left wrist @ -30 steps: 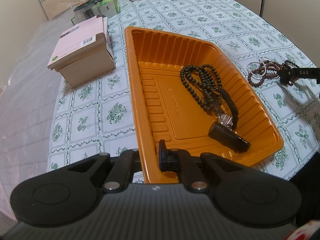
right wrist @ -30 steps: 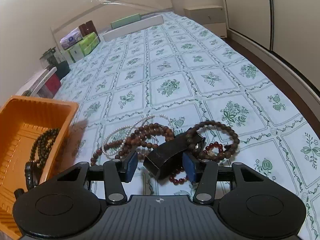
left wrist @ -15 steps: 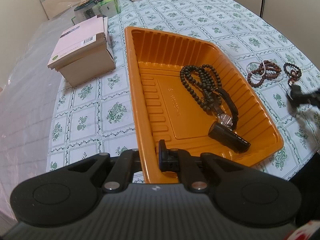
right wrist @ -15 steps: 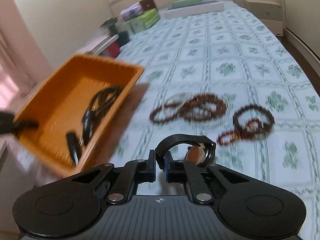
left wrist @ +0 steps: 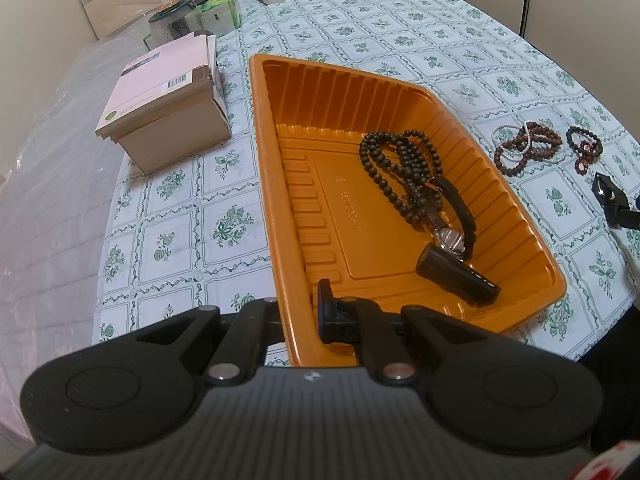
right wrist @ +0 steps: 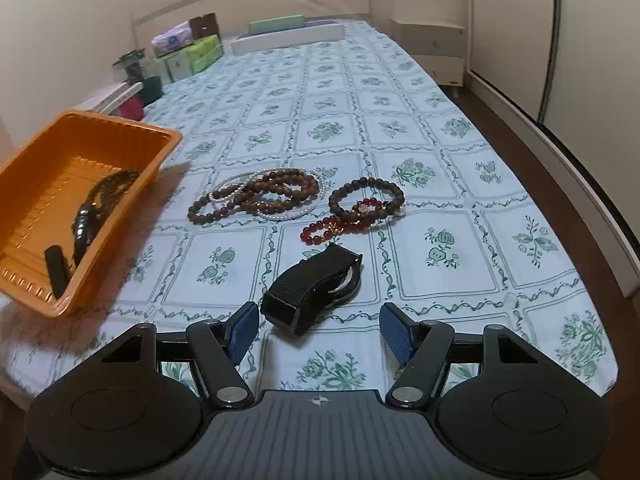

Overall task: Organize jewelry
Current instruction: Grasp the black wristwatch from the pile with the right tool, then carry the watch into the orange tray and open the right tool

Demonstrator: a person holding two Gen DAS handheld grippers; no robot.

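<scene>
1. Black watch [right wrist: 316, 286] lies on the tablecloth [right wrist: 460, 184], loose, just ahead of the right gripper [right wrist: 318, 330], whose fingers are spread wide with nothing between them.
2. Bead bracelets [right wrist: 296, 200] sit at 12 o'clock from the watch.
3. Orange tray [left wrist: 280, 216] at 9 o'clock holds dark beads [left wrist: 400, 164] and another watch [left wrist: 452, 232].
4. Left gripper [left wrist: 300, 312] is clamped on the tray's near rim.

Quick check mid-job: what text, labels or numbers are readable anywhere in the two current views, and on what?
Nothing reads clearly.
Orange tray: raised characters moulded in its floor, too faint to read.
Pink box: a barcode and small print on its label, too small to read.
Tissue pack: a blue round logo, blurred.
</scene>
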